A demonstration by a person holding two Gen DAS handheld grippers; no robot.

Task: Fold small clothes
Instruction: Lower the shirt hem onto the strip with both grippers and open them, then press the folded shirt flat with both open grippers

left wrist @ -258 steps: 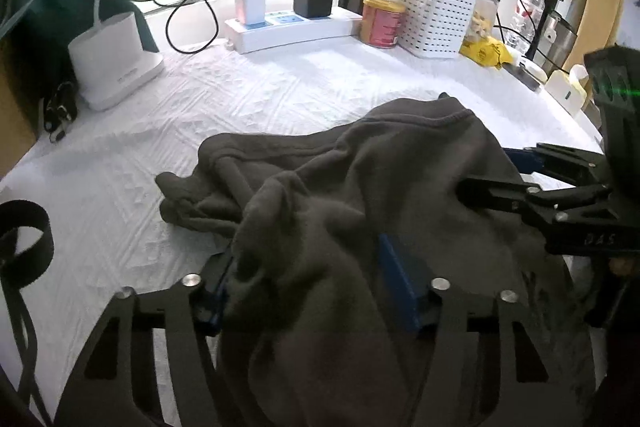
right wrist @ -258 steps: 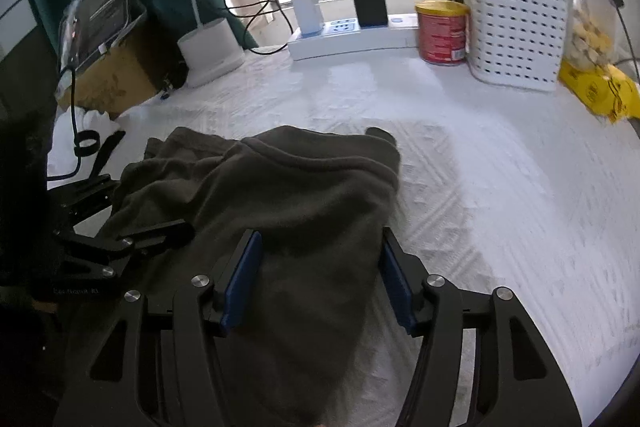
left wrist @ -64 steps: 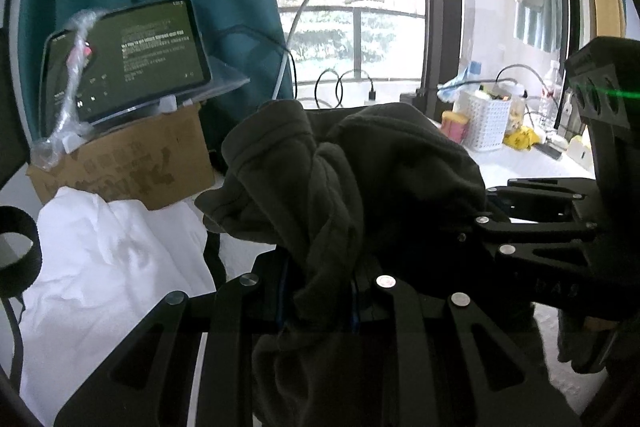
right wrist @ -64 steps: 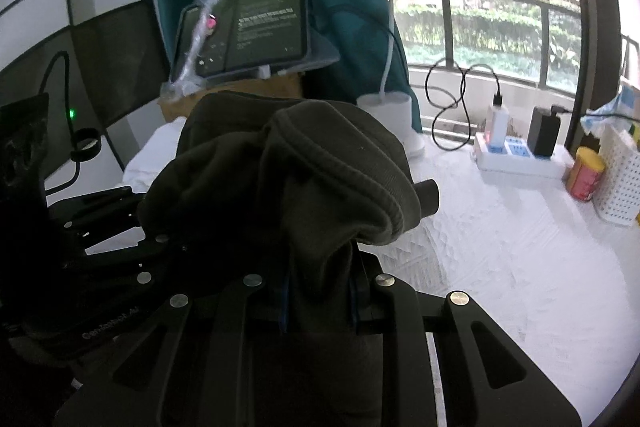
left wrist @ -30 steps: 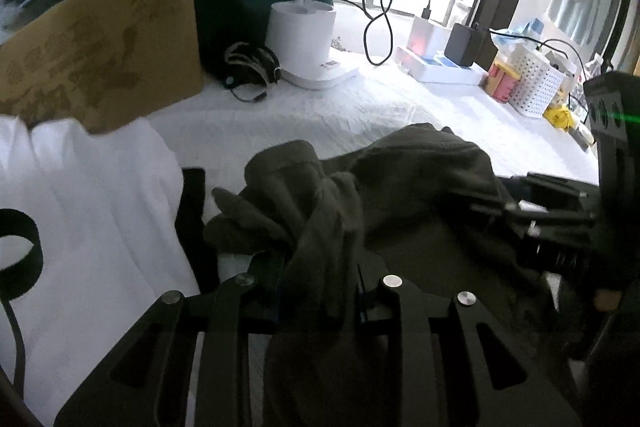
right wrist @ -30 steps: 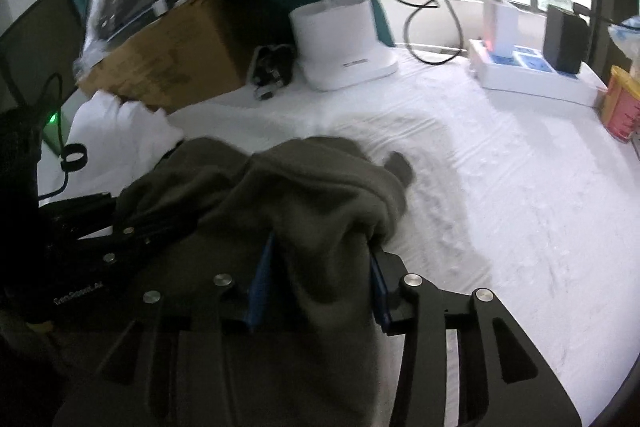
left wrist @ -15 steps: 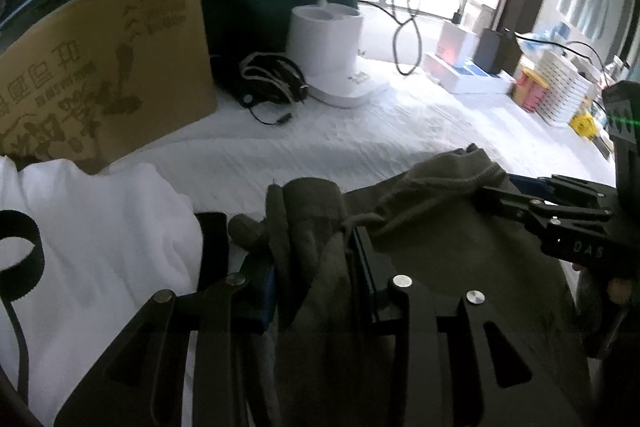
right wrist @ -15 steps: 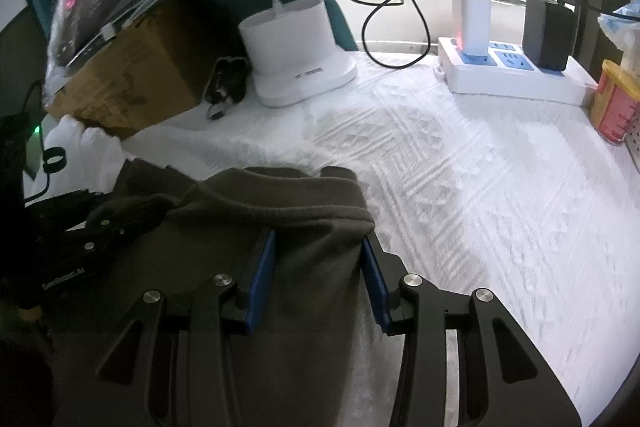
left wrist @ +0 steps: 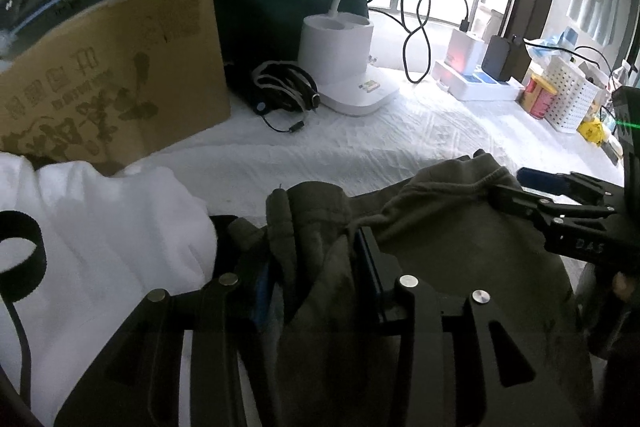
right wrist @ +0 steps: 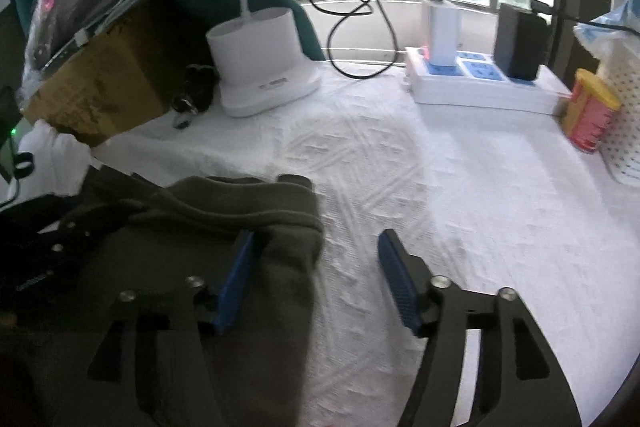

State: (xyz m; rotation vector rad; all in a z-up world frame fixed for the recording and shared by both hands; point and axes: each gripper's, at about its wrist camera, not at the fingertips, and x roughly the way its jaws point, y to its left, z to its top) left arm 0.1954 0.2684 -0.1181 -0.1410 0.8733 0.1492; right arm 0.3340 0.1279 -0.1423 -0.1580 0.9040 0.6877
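The dark olive garment (left wrist: pixel 460 239) lies bunched on the white textured cloth (right wrist: pixel 460 195) that covers the table. The left gripper (left wrist: pixel 316 267) has a fold of its edge between its blue pads, and its jaws are opening. The right gripper (right wrist: pixel 316 275) has jaws spreading wide; the garment's corner lies against the left pad while the right pad stands clear over bare cloth. A cardboard box (left wrist: pixel 112 79) bears large printed Chinese characters, too blurred to read. In the left wrist view, the right gripper's black frame shows the letters "DAS". A red can (right wrist: pixel 590 115) with a yellow lid carries unreadable print.
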